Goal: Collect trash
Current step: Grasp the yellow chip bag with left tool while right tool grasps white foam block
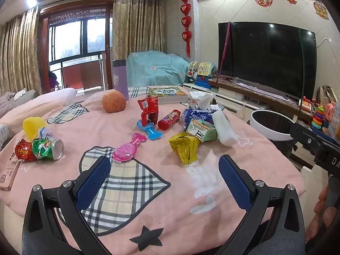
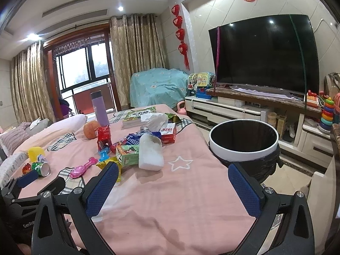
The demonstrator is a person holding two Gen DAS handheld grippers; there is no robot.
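- Your left gripper (image 1: 164,170) hangs low in the left wrist view, blue pads spread wide with nothing between them, over the pink cloth (image 1: 170,201).
- Your right gripper (image 2: 173,178) is spread just as wide and holds nothing; its right finger overlaps the black-lined trash bin (image 2: 244,146) at the frame's centre right.
- The trash sits mid-frame: a yellow wrapper (image 1: 184,147) just ahead of the left gripper, a green carton (image 1: 201,130) and white foam block (image 1: 223,129) beyond it, and a crushed green can (image 1: 47,148) at the left.
- The lower half of both views is bare cloth, open for moving.
- The table edge runs along the right side, with the bin just beside it.
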